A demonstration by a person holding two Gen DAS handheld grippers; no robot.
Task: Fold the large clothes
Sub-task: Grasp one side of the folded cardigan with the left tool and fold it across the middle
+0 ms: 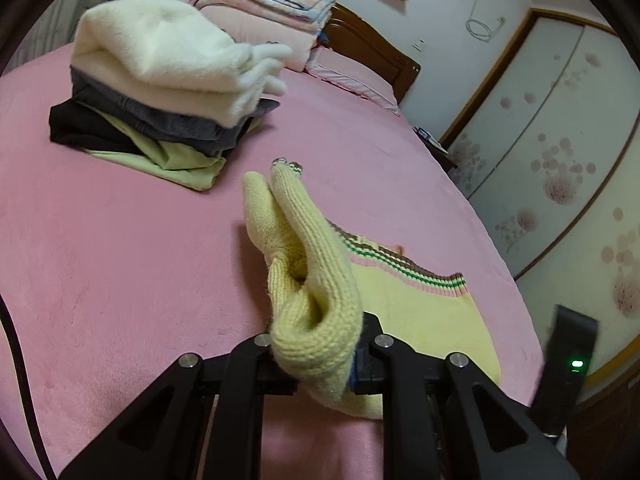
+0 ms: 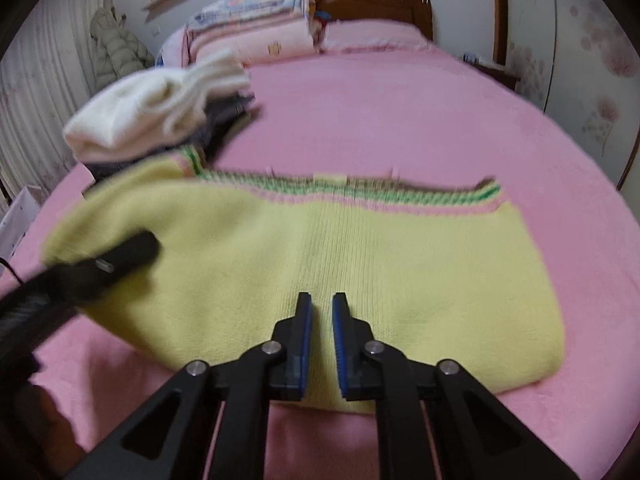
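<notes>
While the left gripper (image 1: 322, 354) pinches a bunched fold of the yellow sweater (image 1: 416, 304) at lower centre of the left wrist view, the rest trails to the right across the pink bed (image 1: 120, 248).

From the right wrist, the sweater's long axis runs left to right mid-frame; the right gripper (image 2: 322, 316) hovers over its near edge, jaws nearly together, pinching nothing, with the left gripper at its left end.
</notes>
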